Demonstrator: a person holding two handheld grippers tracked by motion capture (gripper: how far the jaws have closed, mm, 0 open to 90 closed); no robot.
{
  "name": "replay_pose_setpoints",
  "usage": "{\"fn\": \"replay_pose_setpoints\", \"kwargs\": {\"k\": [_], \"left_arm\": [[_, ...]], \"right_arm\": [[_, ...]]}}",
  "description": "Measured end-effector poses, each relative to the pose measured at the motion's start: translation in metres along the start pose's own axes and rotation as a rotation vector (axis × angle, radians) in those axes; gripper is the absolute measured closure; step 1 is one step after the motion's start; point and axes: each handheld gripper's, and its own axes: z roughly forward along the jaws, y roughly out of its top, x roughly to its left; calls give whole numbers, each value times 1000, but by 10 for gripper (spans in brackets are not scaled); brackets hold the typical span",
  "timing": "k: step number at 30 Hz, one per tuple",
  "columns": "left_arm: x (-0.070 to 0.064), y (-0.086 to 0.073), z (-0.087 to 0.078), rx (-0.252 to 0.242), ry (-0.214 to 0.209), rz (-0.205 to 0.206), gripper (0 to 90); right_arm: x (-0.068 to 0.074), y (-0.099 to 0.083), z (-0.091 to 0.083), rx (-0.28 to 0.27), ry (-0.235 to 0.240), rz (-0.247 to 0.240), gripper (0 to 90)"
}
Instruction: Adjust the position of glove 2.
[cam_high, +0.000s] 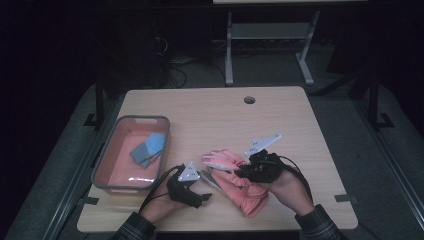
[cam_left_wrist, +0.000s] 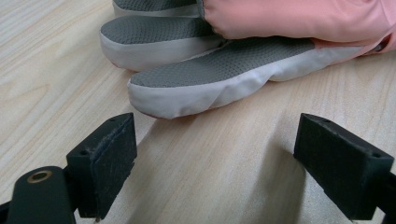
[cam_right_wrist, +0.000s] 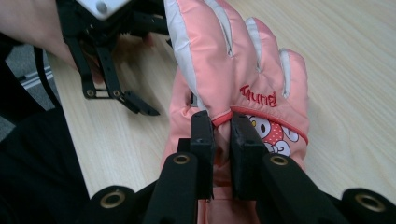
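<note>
Two pink gloves with grey palms and white fingertips lie at the table's front middle. My right gripper (cam_high: 240, 172) (cam_right_wrist: 222, 135) is shut on the edge of the upper pink glove (cam_high: 222, 159) (cam_right_wrist: 243, 70), which bears red lettering and a cartoon face. The lower glove (cam_high: 247, 195) lies under it on the wood. My left gripper (cam_high: 202, 189) (cam_left_wrist: 219, 168) stands open just left of the gloves, its jaws wide apart and low over the table. The glove's grey and white fingertips (cam_left_wrist: 210, 79) lie a short way ahead of it, untouched.
A grey-rimmed pink bin (cam_high: 107, 150) stands at the table's left with folded blue cloths (cam_high: 149, 149) inside. A round cable hole (cam_high: 249, 100) sits near the far edge. A metal stand (cam_high: 270, 45) is on the floor beyond the table.
</note>
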Motion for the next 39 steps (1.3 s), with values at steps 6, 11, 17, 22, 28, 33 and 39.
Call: {"fn": "replay_pose_setpoints", "kwargs": {"k": [6,11,17,22,28,33,39], "left_arm": [[0,0,0,1,1,1,124],[0,0,0,-1,-2,-6,124],[0,0,0,-3,-1,-5,124],[0,0,0,-4,0,-5,124],[1,1,1,7,-2,2,123],[0,5,-1,49,10,-9,135],[-4,7,-12,53,-4,-16,291]], "right_arm": [[8,5,-2,-3,-11,21,811],[9,5,7,26,-36,56,810],[7,0,23,63,-39,74,799],[10,-1,34,90,-28,60,737],[9,1,24,42,3,59,529],[4,3,11,-13,1,50,493],[-11,-2,-11,-68,-32,51,647]]}}
